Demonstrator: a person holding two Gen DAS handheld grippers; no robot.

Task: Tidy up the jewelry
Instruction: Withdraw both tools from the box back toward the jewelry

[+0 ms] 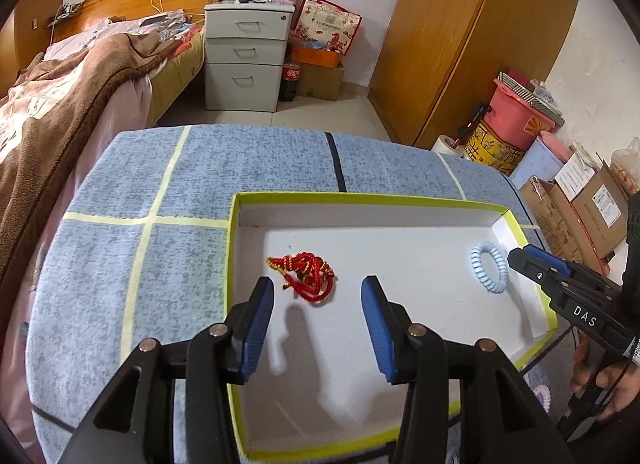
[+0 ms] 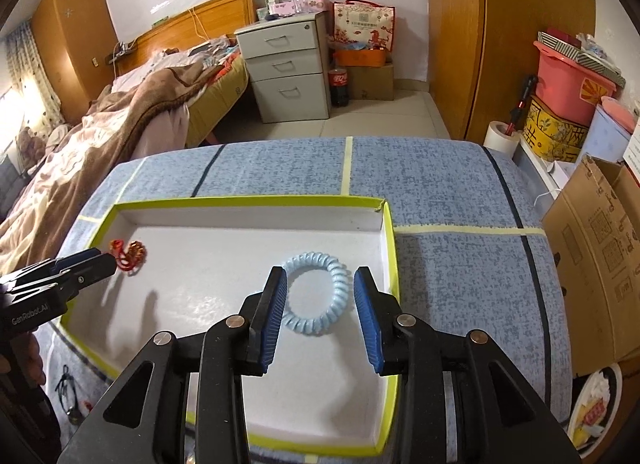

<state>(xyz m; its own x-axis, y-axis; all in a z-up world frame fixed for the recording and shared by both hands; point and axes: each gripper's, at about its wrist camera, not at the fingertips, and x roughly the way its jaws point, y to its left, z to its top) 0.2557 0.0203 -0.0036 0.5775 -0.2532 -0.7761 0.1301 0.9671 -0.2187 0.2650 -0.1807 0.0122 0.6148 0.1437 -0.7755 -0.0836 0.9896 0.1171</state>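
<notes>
A shallow white box with a yellow-green rim [image 1: 360, 197] [image 2: 248, 200] lies on the blue patterned tabletop. A red braided cord bracelet [image 1: 307, 274] [image 2: 129, 254] rests on the box floor at its left side. My left gripper [image 1: 318, 296] hovers over it, open, with the bracelet just beyond its fingertips and free of the pads. A pale blue spiral coil bracelet [image 1: 490, 266] [image 2: 316, 292] lies flat at the box's right side. My right gripper [image 2: 320, 284] is open above it, its pads straddling the ring and not pressing on it.
A bed with a brown blanket [image 1: 60, 104] stands to the left and a grey drawer unit [image 1: 244, 56] behind the table. Cardboard boxes [image 2: 592, 256] and a pink tub [image 2: 568, 80] crowd the right. A pink coil band [image 1: 542, 396] lies outside the box.
</notes>
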